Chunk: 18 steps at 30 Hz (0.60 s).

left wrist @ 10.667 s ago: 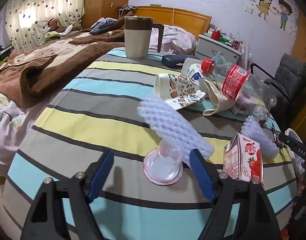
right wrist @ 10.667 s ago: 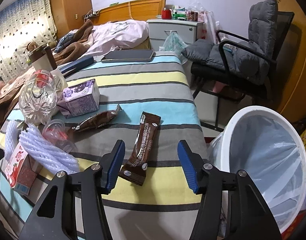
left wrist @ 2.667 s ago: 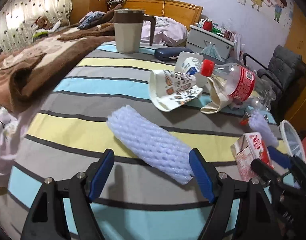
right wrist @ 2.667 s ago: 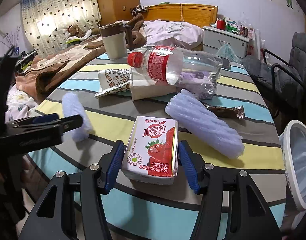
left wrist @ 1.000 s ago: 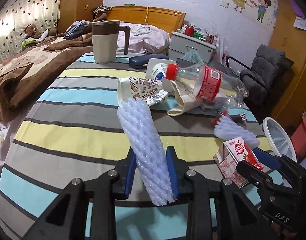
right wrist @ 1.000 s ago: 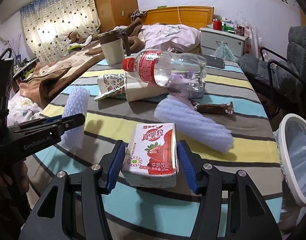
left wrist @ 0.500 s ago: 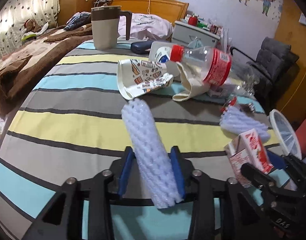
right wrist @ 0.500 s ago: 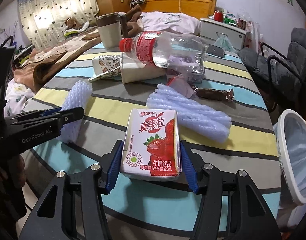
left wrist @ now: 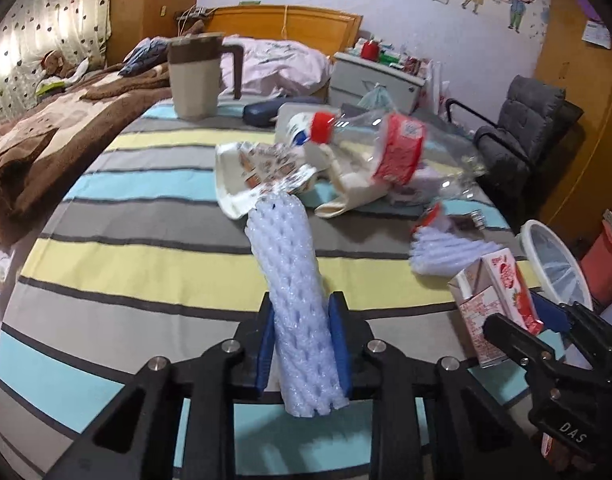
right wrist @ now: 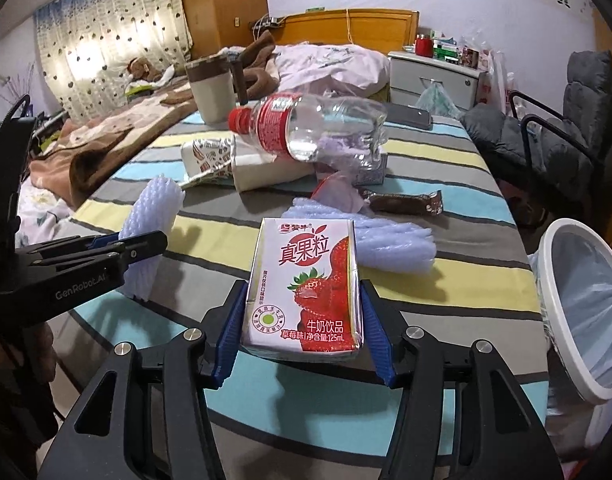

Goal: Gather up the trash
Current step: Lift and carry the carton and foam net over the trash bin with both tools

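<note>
Here the left gripper (left wrist: 301,340) has its blue pads on either side of a white foam net sleeve (left wrist: 295,300), jaws closing in on it, a narrow gap with the foam squeezed between. The sleeve sticks out forward past the fingers, tilted up off the striped tablecloth (left wrist: 125,256), over the near edge of the table. From the right wrist view the same sleeve (right wrist: 151,224) shows at the left edge of the table, clamped by the left gripper (right wrist: 145,248).

The right gripper (right wrist: 301,320) holds a strawberry milk carton (right wrist: 306,284), pads pressed on both its sides, jaws fairly wide because the box is wide. The carton stands upright, print facing the camera, at the near edge of the table. In the left wrist view the carton (left wrist: 496,304) is at the near right corner, in the right gripper (left wrist: 546,320).

Just behind the carton lies a second foam sleeve (right wrist: 370,240) on its side. Past it lies a brown snack wrapper (right wrist: 402,202), toward the right edge. Mid-table is a pile: a clear plastic bottle (right wrist: 314,128) with red cap and label lying on top of a crushed paper cup (right wrist: 209,156) and other litter. A beige mug with brown lid (right wrist: 211,88) stands at the far left edge.

A white bin with a clear liner (right wrist: 582,308) sits off the right edge of the table, below its level, well apart from both grippers.
</note>
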Tool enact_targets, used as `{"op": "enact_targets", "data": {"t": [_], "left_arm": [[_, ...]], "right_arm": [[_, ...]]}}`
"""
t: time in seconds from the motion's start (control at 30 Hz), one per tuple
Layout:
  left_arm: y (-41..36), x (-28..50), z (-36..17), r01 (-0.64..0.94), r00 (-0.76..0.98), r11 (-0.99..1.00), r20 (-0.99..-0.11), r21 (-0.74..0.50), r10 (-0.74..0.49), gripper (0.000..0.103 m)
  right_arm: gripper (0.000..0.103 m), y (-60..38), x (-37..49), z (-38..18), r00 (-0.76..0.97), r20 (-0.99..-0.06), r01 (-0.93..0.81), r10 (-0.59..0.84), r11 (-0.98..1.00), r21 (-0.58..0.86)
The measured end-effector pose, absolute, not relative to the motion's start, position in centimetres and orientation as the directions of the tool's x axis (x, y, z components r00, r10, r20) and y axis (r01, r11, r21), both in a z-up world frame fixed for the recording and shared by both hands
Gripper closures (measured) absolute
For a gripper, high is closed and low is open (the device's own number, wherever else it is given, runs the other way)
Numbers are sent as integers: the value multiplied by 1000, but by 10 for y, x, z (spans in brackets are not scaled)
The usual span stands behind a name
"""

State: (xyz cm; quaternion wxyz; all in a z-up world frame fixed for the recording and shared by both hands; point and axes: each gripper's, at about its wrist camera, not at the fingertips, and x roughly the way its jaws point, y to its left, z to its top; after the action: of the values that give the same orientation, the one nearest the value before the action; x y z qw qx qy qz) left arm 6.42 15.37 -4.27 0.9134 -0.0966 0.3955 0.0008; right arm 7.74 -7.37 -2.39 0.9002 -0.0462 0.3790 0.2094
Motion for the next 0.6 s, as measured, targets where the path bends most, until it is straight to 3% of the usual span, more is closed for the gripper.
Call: {"op": "enact_targets", "data": {"t": [0.6], "left_arm": [[54,76,8,175,728,971,-642,-163,-239,76]], "right_arm": [[47,-155,75,4,734,-633,-245,247,965,93]]}}
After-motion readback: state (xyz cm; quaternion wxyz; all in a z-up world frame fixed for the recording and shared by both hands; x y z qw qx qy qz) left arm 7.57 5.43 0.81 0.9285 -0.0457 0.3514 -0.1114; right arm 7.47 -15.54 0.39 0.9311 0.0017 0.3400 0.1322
